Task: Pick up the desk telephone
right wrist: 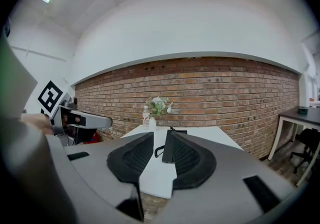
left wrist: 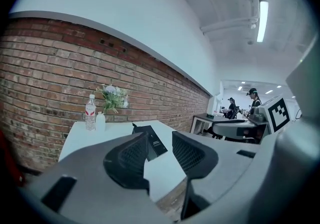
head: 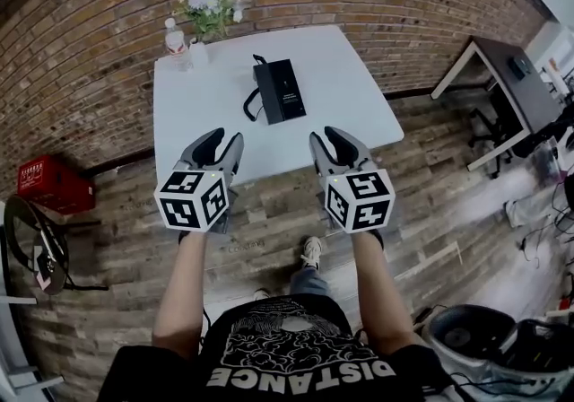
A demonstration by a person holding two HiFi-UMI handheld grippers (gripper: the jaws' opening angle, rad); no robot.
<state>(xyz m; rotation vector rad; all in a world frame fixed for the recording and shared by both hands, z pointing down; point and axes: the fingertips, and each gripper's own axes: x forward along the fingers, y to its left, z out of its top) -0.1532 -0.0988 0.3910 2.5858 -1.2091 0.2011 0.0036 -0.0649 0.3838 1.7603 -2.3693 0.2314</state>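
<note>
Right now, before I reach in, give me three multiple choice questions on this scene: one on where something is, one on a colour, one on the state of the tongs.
1. Where is the desk telephone?
A. on the floor
B. on the white table, beyond the left tongs and right tongs
C. on a chair

2. What colour is the desk telephone?
A. white
B. red
C. black

3. How do the left tongs stand?
A. open, gripping nothing
B. shut on the telephone
C. shut on a bottle

Answers:
1. B: the head view shows it lying flat mid-table, past both tongs.
2. C: its case and cord are black against the white top.
3. A: the left gripper view shows the jaws apart, with the telephone far off on the table.
</note>
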